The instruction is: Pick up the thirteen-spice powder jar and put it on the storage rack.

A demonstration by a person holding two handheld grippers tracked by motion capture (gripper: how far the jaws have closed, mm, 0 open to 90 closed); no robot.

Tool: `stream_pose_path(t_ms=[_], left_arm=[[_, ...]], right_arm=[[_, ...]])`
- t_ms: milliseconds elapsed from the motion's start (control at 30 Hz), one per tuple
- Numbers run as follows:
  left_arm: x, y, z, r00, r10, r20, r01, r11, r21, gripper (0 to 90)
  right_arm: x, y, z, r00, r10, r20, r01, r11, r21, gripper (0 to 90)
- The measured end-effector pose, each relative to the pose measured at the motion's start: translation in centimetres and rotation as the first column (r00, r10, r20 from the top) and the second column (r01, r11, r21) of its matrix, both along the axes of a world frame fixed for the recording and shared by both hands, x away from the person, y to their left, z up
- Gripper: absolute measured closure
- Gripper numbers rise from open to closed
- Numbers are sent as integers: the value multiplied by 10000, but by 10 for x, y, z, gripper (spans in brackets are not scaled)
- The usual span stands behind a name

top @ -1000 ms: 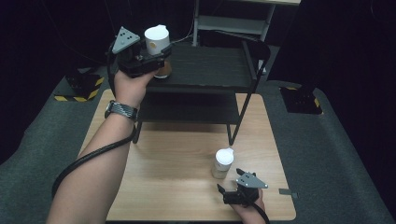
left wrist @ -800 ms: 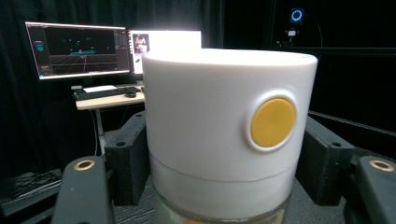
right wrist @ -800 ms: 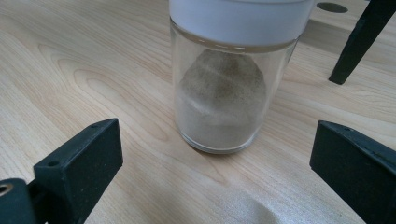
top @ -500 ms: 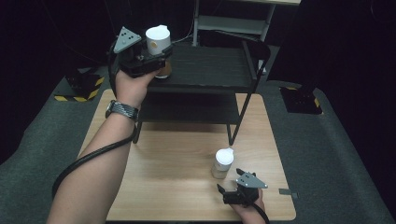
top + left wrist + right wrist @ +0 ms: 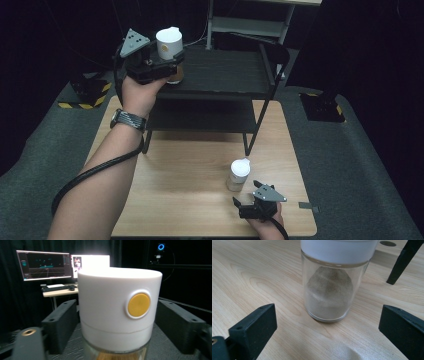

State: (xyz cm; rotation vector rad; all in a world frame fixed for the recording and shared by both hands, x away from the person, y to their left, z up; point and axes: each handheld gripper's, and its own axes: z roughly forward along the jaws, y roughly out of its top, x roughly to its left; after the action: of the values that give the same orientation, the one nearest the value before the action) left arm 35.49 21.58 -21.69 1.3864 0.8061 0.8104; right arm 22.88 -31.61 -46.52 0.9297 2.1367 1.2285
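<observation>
Left gripper (image 5: 167, 62) jaws just opened; white-capped jar (image 5: 117, 312) stands between them, untouched.

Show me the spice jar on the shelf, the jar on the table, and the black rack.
shelf jar (image 5: 117, 312), left gripper view, white cap
table jar (image 5: 239, 174), high view, white cap and glass
black rack (image 5: 225, 70), high view, top shelf

A white-capped glass jar (image 5: 169, 50) stands upright on the black shelf; its twin (image 5: 238, 175) stands on the wooden table.
</observation>
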Motion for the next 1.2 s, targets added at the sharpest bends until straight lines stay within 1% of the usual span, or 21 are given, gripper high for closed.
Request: stream_pose_path(t_ms=[200, 333, 400, 600, 700, 767, 833, 933, 1067, 1133, 1200], left_arm=[[-8, 6, -4, 10000, -27, 28, 27, 10000, 27, 164], [-13, 12, -9, 9999, -115, 63, 115, 9999, 6, 163], [-15, 14, -11, 9999, -147, 52, 147, 9999, 56, 162], [-22, 19, -17, 9996, -269, 38, 269, 9996, 74, 140], [-27, 22, -21, 9993, -352, 96, 351, 9994, 75, 137], [-31, 24, -25, 9991, -389, 146, 388, 9992, 70, 135], [-34, 26, -28, 9988, -476, 139, 476, 9989, 25, 135], [-39, 29, -33, 9984, -551, 120, 550, 9985, 44, 135], [-44, 31, -41, 9981, -614, 99, 614, 9981, 24, 133], [-46, 31, -44, 9979, -637, 92, 636, 9979, 95, 128], [-49, 31, -48, 9983, -584, 81, 582, 9980, 254, 123]], right_arm=[[-1, -1, -1, 10000, 19, 81, -19, 10000, 27, 1], [-2, -2, -2, 9999, -43, 100, 41, 9999, 152, 1], [-3, -1, -2, 9998, -123, 142, 122, 9999, 116, 1], [-2, 3, 0, 9999, -23, 130, 24, 9999, -145, 1], [-2, 3, 0, 9999, -67, 95, 68, 9999, -138, 2], [-2, 3, 0, 9999, -143, 73, 143, 9999, -55, 2], [0, 1, 0, 10000, -52, 2, 52, 10000, -12, 7], [-2, 3, 0, 9996, -279, 34, 279, 9996, -33, 5], [-3, 3, -1, 9995, -302, 51, 302, 9995, 17, 5], [-3, 2, -1, 9994, -342, 17, 342, 9994, 65, 5], [-2, 1, 0, 9995, -305, -19, 305, 9995, 90, 5]])
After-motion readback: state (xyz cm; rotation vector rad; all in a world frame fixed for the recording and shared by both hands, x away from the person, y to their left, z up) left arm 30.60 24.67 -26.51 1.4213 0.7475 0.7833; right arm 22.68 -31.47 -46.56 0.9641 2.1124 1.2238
